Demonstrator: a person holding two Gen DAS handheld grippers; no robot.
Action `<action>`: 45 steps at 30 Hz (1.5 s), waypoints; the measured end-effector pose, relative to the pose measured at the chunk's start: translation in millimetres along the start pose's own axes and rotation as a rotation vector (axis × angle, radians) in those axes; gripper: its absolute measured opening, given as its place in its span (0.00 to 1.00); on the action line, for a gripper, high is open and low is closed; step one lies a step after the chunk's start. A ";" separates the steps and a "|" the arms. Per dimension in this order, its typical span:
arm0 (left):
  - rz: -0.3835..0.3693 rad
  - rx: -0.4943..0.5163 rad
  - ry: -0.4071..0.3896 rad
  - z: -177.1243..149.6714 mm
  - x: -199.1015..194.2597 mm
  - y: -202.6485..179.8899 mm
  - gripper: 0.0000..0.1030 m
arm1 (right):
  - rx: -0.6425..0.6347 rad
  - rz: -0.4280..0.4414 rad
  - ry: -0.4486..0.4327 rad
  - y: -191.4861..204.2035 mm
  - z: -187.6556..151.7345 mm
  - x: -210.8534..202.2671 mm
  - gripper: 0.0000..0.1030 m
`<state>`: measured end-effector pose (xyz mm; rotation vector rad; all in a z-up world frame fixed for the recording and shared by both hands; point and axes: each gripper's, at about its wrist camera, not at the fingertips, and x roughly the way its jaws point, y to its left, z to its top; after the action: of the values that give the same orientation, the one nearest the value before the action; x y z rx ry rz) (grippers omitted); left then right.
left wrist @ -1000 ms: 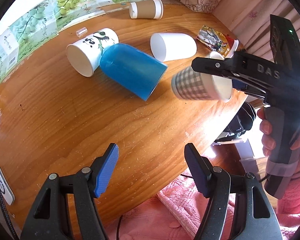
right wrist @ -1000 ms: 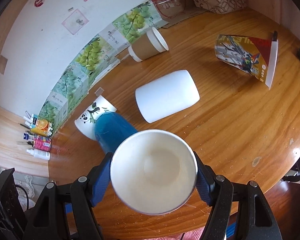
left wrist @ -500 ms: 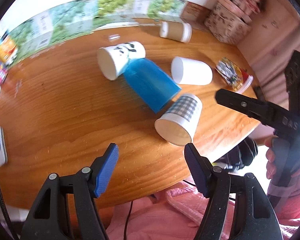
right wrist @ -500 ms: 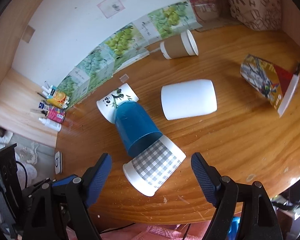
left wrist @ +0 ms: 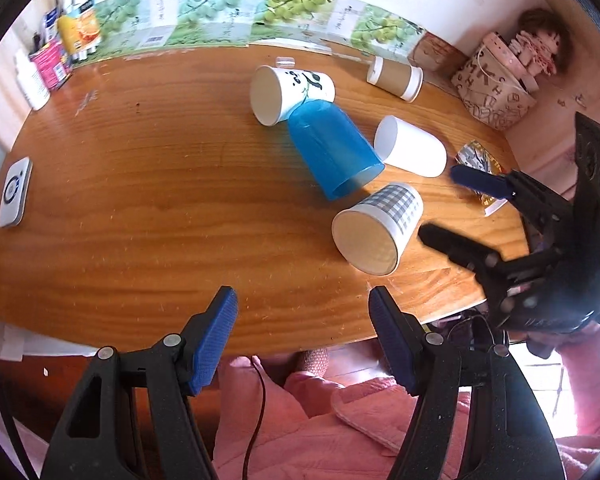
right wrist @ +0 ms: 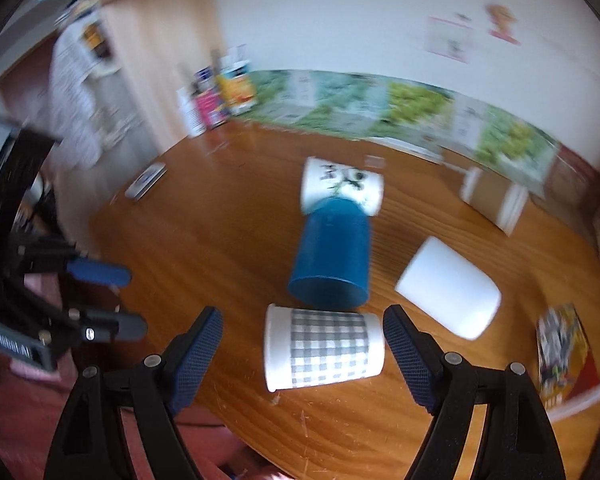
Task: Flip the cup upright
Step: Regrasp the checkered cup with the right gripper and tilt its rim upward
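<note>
A grey checked paper cup lies on its side near the front right of the round wooden table, mouth toward the left camera. In the right wrist view the checked cup lies crosswise between the open fingers of my right gripper, untouched. The right gripper also shows in the left wrist view, just right of the cup. My left gripper is open and empty at the table's front edge.
A blue cup, a panda cup, a white cup and a brown-sleeved cup lie on their sides behind. A printed packet lies right, a white device left, bottles back left.
The right gripper held the checked cup in the air, then let it go; the cup now lies on its side on the table. Both grippers have drawn back and the right one has swung lower.
</note>
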<state>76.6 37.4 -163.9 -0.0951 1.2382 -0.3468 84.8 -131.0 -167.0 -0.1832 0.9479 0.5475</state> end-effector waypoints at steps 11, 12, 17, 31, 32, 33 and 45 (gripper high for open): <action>0.010 -0.067 -0.071 -20.5 -13.2 3.3 0.70 | -0.538 0.025 0.202 32.3 -18.3 33.8 0.81; 0.015 -0.065 -0.075 -21.1 -14.0 2.4 0.70 | -0.582 0.027 0.225 34.8 -20.4 37.2 0.81; 0.023 -0.080 -0.112 -21.8 -19.2 5.9 0.70 | -0.751 0.026 0.309 41.8 -30.9 47.9 0.81; 0.014 -0.139 -0.168 -10.2 -26.3 26.6 0.70 | -1.068 0.012 0.489 50.3 -63.2 68.7 0.81; 0.013 -0.139 -0.168 -9.5 -26.3 27.2 0.70 | -1.076 0.010 0.498 51.4 -64.4 70.2 0.81; 0.013 -0.139 -0.169 -8.8 -26.1 27.2 0.70 | -1.081 0.009 0.505 53.2 -65.4 71.8 0.80; 0.012 -0.153 -0.170 -4.7 -25.3 33.8 0.70 | -1.075 0.016 0.556 57.8 -52.7 84.9 0.37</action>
<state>72.0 77.7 -151.2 -0.2441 1.0949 -0.2285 55.8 -71.2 -261.4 -1.3474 1.0993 1.0119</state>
